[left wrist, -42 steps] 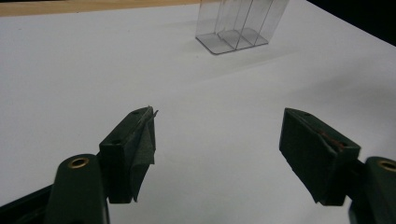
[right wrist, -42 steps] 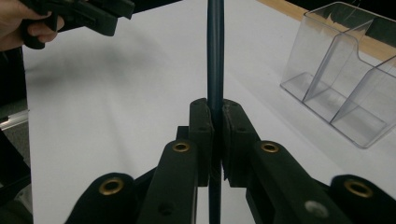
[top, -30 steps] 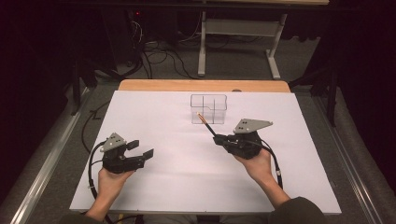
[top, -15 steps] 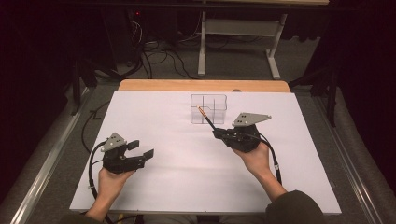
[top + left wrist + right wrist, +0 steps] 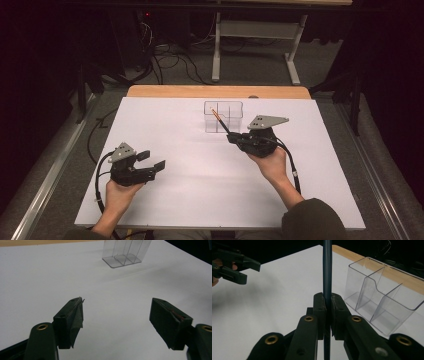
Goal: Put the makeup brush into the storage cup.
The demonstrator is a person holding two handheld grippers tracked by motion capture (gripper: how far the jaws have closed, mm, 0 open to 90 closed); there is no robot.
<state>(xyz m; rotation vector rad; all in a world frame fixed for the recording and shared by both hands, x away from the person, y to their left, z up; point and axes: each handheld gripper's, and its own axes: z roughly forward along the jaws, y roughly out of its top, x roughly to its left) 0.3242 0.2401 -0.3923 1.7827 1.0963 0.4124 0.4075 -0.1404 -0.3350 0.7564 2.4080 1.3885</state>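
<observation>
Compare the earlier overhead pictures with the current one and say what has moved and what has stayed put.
The right claw, shut on the thin dark pencil with an orange tip, has carried it slightly toward the clear plastic divided organiser box; the tip now shows over the box. The left claw stays open and in place, and the box has not shifted on the white table.

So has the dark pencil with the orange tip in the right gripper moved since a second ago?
Yes. In the high view the dark pencil held by the right gripper has shifted slightly up the picture, so its orange tip now overlaps the clear plastic divided box.
</observation>
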